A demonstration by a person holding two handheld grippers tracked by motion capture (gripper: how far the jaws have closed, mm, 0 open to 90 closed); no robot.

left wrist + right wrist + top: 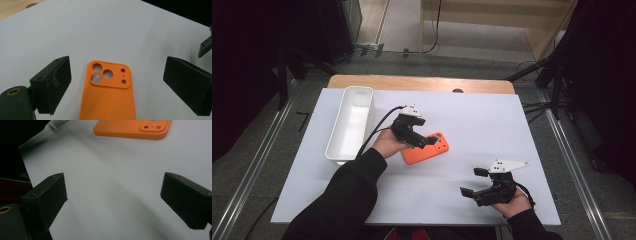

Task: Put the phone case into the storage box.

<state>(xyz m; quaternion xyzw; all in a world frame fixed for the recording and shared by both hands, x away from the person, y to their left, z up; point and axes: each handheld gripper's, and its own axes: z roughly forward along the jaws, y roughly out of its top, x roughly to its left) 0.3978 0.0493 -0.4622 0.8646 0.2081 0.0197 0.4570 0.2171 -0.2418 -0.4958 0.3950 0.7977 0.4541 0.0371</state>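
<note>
I'm seeing a white-covered wooden table (472,86) sitting on grey floor (262,150), with dark stands (557,75) flanking it.

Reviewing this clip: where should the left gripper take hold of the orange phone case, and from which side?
Across its two long edges, coming from above. The orange phone case lies flat, camera cutouts up, on the white table, centred between the open left gripper's jaws, so closing likely pinches its narrow width.
</note>
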